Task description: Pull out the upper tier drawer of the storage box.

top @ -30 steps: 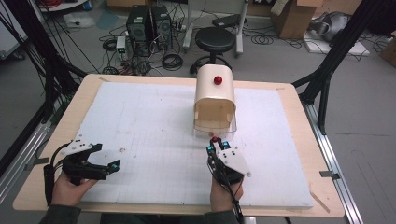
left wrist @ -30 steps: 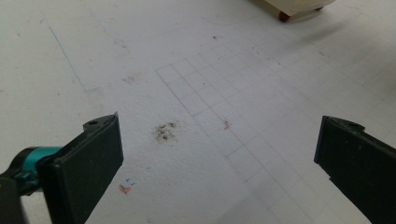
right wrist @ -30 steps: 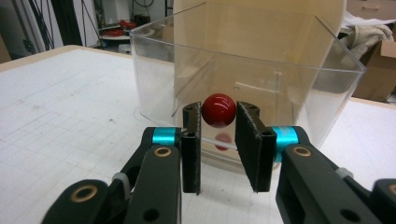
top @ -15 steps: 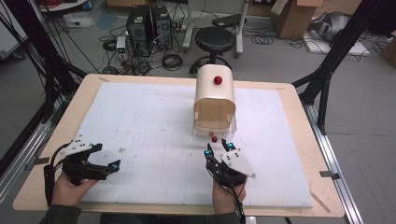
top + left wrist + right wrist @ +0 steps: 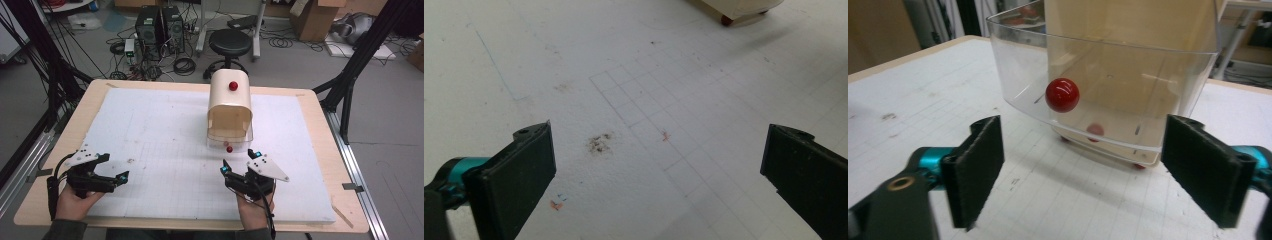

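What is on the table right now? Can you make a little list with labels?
table: wooden table under a white gridded sheet
box: cream box with a clear drawer, pulled out toward the person
knobs: red knob on the box's top; red knob on the drawer's front
left gripper: open, holding nothing, low over the sheet
right gripper: open, holding nothing, facing the drawer's knob, not touching it

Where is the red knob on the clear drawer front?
In the right gripper view, the red knob sits centre-left on the clear drawer front, just ahead of the open right hand-held gripper.
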A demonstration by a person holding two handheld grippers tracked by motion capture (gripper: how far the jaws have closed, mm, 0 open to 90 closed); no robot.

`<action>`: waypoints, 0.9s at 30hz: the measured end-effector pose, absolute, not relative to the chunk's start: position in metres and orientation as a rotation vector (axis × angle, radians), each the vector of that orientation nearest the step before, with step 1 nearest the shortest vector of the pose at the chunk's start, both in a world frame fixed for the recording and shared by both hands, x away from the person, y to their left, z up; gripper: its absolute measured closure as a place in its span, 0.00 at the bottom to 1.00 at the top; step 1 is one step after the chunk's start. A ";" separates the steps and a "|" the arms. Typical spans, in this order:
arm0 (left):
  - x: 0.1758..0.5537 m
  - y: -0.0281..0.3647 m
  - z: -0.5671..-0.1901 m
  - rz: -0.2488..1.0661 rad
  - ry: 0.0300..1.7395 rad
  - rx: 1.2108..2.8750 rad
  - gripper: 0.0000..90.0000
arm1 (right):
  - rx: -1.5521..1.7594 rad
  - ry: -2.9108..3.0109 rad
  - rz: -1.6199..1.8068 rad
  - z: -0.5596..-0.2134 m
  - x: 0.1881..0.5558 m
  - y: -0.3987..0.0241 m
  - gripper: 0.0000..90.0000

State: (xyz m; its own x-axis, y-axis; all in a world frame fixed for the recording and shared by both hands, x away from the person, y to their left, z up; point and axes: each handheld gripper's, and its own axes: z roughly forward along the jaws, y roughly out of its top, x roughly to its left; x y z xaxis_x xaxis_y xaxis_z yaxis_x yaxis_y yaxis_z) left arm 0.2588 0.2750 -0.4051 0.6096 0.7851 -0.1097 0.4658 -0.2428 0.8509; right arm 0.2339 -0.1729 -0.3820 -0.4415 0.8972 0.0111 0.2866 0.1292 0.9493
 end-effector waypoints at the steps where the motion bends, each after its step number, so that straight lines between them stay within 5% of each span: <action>1: 0.259 0.275 -0.405 0.426 1.003 1.889 0.02 | 1.133 1.833 1.320 -0.382 0.235 -0.174 0.17; 27: 0.256 0.277 -0.405 0.422 0.998 1.881 0.02 | 1.117 2.123 1.339 -0.384 0.266 -0.228 0.01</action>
